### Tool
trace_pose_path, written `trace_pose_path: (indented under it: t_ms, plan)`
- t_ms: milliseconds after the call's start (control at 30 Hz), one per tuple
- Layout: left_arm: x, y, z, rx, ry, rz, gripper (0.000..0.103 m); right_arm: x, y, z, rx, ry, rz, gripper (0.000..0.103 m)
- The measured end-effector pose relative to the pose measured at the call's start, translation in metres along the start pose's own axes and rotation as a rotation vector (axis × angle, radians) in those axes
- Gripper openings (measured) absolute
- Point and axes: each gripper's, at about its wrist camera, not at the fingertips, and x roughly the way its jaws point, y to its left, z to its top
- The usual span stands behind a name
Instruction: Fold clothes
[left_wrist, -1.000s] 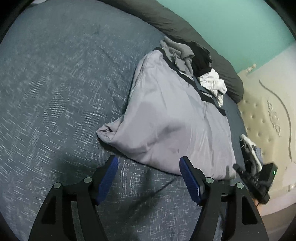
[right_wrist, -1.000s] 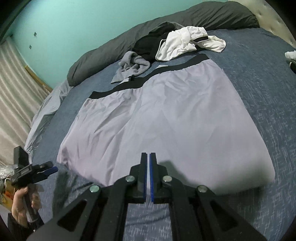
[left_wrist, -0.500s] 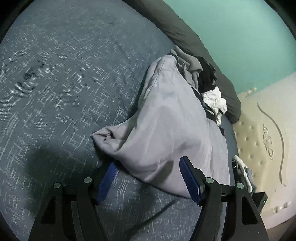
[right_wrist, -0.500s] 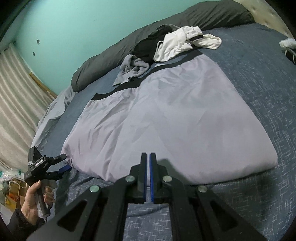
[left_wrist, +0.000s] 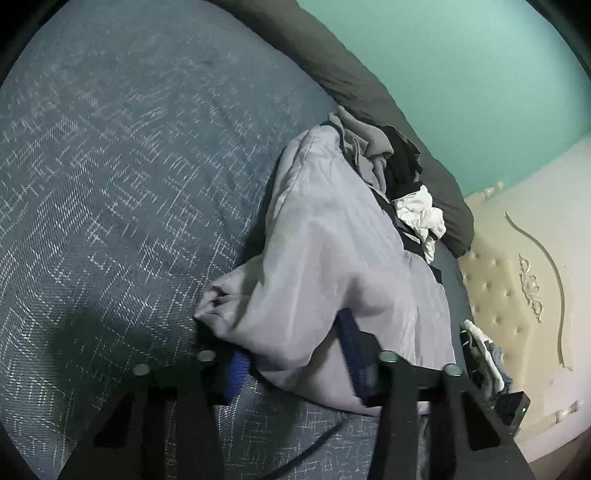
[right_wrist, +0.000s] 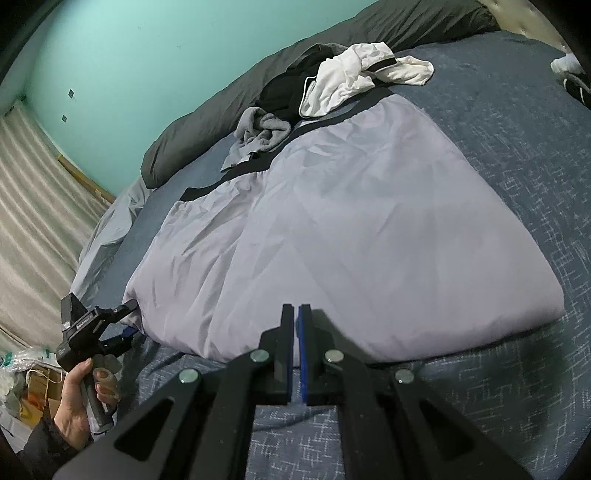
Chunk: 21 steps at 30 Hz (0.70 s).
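Since the earlier frame, the left tool (left_wrist: 295, 354) has been closing, its blue pads now bracketing the near-left corner of the lavender shorts (right_wrist: 332, 229) lying flat on the blue bed (right_wrist: 517, 122). Right tool (right_wrist: 296, 314), jaws together and empty, hovers at the shorts' near hem.

In the left wrist view the left tongs (left_wrist: 295, 354) are smeared by motion, and the lilac shorts (left_wrist: 332, 280) cover part of both blue pads (left_wrist: 352, 332), so contact with the cloth cannot be judged. The small dark things (right_wrist: 576, 79) at the right wrist picture's edge are cut off. The clutter (right_wrist: 26, 373) beside the bed is too blurred to name.
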Motion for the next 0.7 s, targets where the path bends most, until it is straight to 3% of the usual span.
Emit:
trace_pose_path:
  t_ms: [100,267,700]
  plan:
    - [-0.002,-0.005,0.002,0.012,-0.002,0.000,0.023,-0.001,-0.001,0.000,0.000,-0.002,0.004,0.002]
    - [-0.010,-0.019,0.005,0.040,-0.033,-0.020,0.010,-0.004,-0.004,-0.001,0.010,-0.007,0.011,0.002]
    - [-0.023,-0.116,0.017,0.211,-0.069,-0.094,0.007,-0.023,-0.015,0.007,0.053,-0.055,0.029,0.002]
